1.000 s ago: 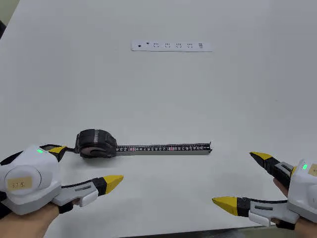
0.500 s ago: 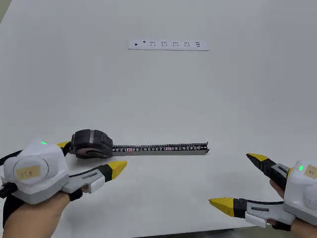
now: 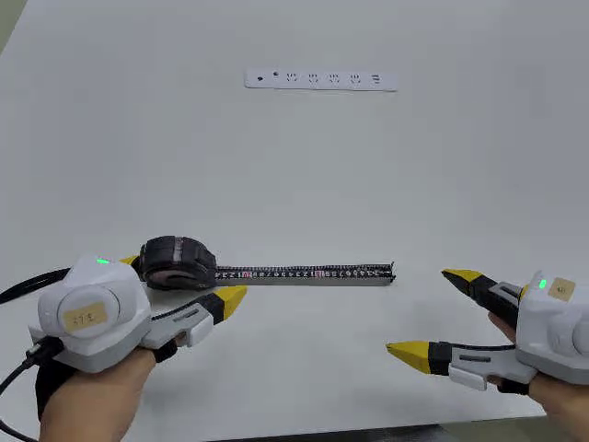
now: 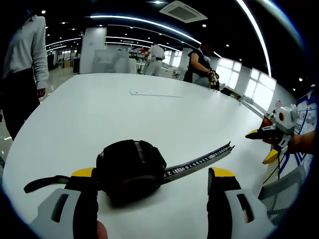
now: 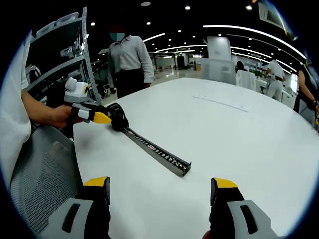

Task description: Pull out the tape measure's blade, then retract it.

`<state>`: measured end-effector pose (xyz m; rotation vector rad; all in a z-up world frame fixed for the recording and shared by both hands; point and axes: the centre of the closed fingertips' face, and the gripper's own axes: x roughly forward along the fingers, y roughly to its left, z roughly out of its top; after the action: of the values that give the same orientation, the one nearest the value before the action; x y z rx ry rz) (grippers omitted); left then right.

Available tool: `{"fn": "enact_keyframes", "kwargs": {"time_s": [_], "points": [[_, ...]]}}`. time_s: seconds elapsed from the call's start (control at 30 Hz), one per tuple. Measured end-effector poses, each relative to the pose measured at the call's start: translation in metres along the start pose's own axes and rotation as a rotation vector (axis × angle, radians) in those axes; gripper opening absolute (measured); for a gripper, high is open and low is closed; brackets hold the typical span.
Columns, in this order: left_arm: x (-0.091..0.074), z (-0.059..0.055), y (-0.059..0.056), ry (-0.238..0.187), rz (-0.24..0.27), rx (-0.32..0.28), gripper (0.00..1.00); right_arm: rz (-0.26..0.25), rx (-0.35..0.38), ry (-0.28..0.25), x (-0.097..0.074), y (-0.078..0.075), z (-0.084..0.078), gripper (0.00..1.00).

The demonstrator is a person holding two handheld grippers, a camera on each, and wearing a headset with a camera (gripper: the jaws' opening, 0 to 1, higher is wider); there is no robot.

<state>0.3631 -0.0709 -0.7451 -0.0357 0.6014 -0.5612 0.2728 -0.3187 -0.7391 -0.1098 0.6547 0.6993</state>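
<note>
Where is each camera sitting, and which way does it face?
Head view: on the headset, looking forward and down at the table; left hand and right hand hold the open left gripper and right gripper.
Left gripper view: on the left gripper, looking along its jaws astride the tape measure toward the right gripper.
Right gripper view: on the right gripper, facing the blade tip and the left gripper; the person's white sleeve shows.
Shared: both gripper views see the blade from opposite ends.
</note>
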Motion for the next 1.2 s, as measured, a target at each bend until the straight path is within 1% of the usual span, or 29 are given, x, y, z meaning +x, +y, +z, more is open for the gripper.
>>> {"fn": "enact_keyframes", "kwargs": {"time_s": [0.03, 0.07, 0.2, 0.27, 0.33, 0.5, 0.53, 0.57, 0.6, 0.63, 0.67, 0.7, 0.83, 0.87, 0.9, 1.0, 1.13, 1.2], "points": [[0.001, 0.000, 0.001, -0.002, 0.007, -0.003, 0.89, 0.007, -0.004, 0.007, 0.002, -0.001, 0.000, 0.81], [0.001, 0.000, 0.004, -0.002, 0.027, 0.000, 0.87, 0.013, -0.018, 0.016, 0.003, -0.004, 0.000, 0.80], [0.005, 0.001, 0.006, -0.008, 0.049, -0.015, 0.85, 0.037, -0.055, 0.045, 0.009, -0.009, 0.000, 0.76], [0.006, 0.001, 0.009, -0.002, 0.080, -0.009, 0.82, 0.049, -0.074, 0.062, 0.012, -0.013, -0.001, 0.74], [0.007, 0.002, 0.010, -0.006, 0.088, -0.024, 0.81, 0.061, -0.091, 0.075, 0.014, -0.015, -0.001, 0.71], [0.010, 0.002, 0.015, -0.006, 0.130, -0.020, 0.78, 0.090, -0.126, 0.108, 0.022, -0.020, -0.002, 0.66], [0.010, 0.002, 0.016, -0.008, 0.135, -0.027, 0.77, 0.093, -0.132, 0.111, 0.023, -0.021, -0.001, 0.65], [0.010, 0.002, 0.019, -0.009, 0.155, -0.033, 0.75, 0.099, -0.144, 0.117, 0.025, -0.021, 0.000, 0.64], [0.010, 0.002, 0.020, -0.004, 0.162, -0.023, 0.73, 0.104, -0.148, 0.119, 0.026, -0.021, 0.001, 0.62], [0.012, 0.001, 0.019, -0.001, 0.158, -0.018, 0.72, 0.107, -0.150, 0.121, 0.028, -0.021, 0.002, 0.61], [0.012, 0.001, 0.020, 0.001, 0.171, -0.011, 0.72, 0.114, -0.158, 0.126, 0.030, -0.022, 0.002, 0.60], [0.012, 0.001, 0.021, 0.000, 0.173, -0.012, 0.71, 0.117, -0.166, 0.131, 0.031, -0.023, 0.002, 0.59], [0.012, 0.001, 0.027, 0.002, 0.196, -0.024, 0.66, 0.131, -0.189, 0.141, 0.037, -0.025, 0.004, 0.54], [0.012, 0.002, 0.027, -0.001, 0.197, -0.036, 0.65, 0.136, -0.193, 0.140, 0.038, -0.025, 0.005, 0.53], [0.012, 0.002, 0.028, -0.003, 0.200, -0.046, 0.65, 0.142, -0.201, 0.141, 0.039, -0.026, 0.005, 0.51], [0.013, 0.001, 0.029, 0.001, 0.210, -0.045, 0.64, 0.156, -0.217, 0.154, 0.042, -0.026, 0.005, 0.48], [0.014, 0.001, 0.032, -0.001, 0.217, -0.067, 0.61, 0.174, -0.237, 0.169, 0.045, -0.026, 0.004, 0.44], [0.015, 0.000, 0.033, 0.001, 0.221, -0.064, 0.61, 0.182, -0.256, 0.179, 0.046, -0.027, 0.002, 0.42]]}}
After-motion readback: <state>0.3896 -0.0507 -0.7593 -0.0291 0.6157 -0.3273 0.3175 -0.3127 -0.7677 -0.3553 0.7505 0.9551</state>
